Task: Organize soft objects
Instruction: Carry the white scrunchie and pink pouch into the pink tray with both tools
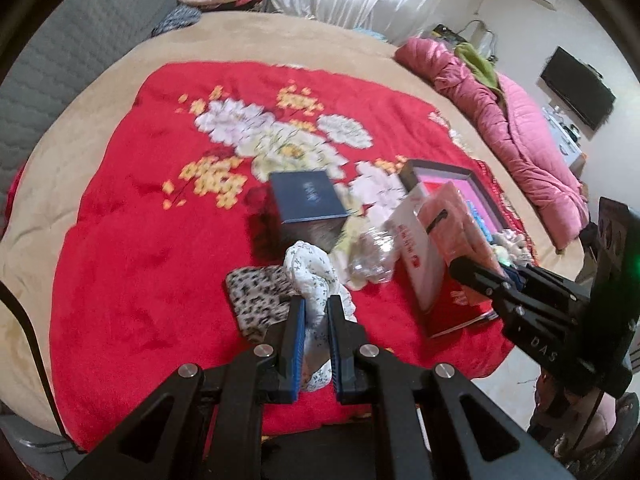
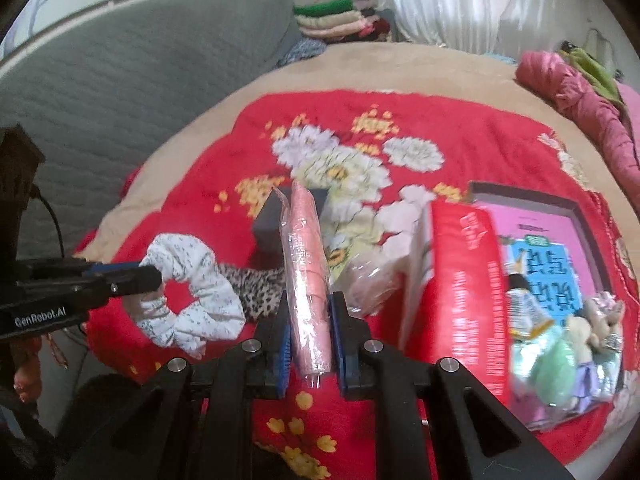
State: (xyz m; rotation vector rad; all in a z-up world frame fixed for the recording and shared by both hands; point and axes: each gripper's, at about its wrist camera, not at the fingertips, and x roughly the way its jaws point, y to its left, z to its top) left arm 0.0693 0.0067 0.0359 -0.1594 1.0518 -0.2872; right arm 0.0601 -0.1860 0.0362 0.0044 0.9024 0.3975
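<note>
Left gripper [image 1: 316, 308]: closest to my left camera; I see its jaws pressed on the white scrunchie [image 1: 310, 276], which is lifted above the blanket.
White scrunchie: white cloth with small dark dots; from my right camera it hangs as an open ring from the left gripper's tip [image 2: 152, 276].
Leopard cloth [image 1: 258, 294]: spotted piece lying flat on the red blanket [image 1: 132, 240], just behind the scrunchie.
Blue box [image 1: 306, 200]: dark, with its lid on; it stands on the blanket behind the leopard cloth.
Right gripper [image 2: 310, 312]: I see its jaws closed on the pink packet [image 2: 306, 280], one pad on each side.
Pink packet: long, in clear plastic wrap; it stands upright between the pads, off the blanket.
Crumpled clear plastic [image 2: 370, 280]: it lies on the blanket between the packet and the red box; what it is I cannot tell.
Red box [image 2: 464, 280]: tall carton with white writing, standing right of the packet.
Tray [image 2: 532, 216]: dark frame with pink and blue printed bottom, behind the red box.
Soft toys [image 2: 576, 336]: a green one and a beige one in shiny wrap, lying in the tray's near corner.
Pink quilt [image 1: 520, 132]: bunched along the far right side of the bed.
</note>
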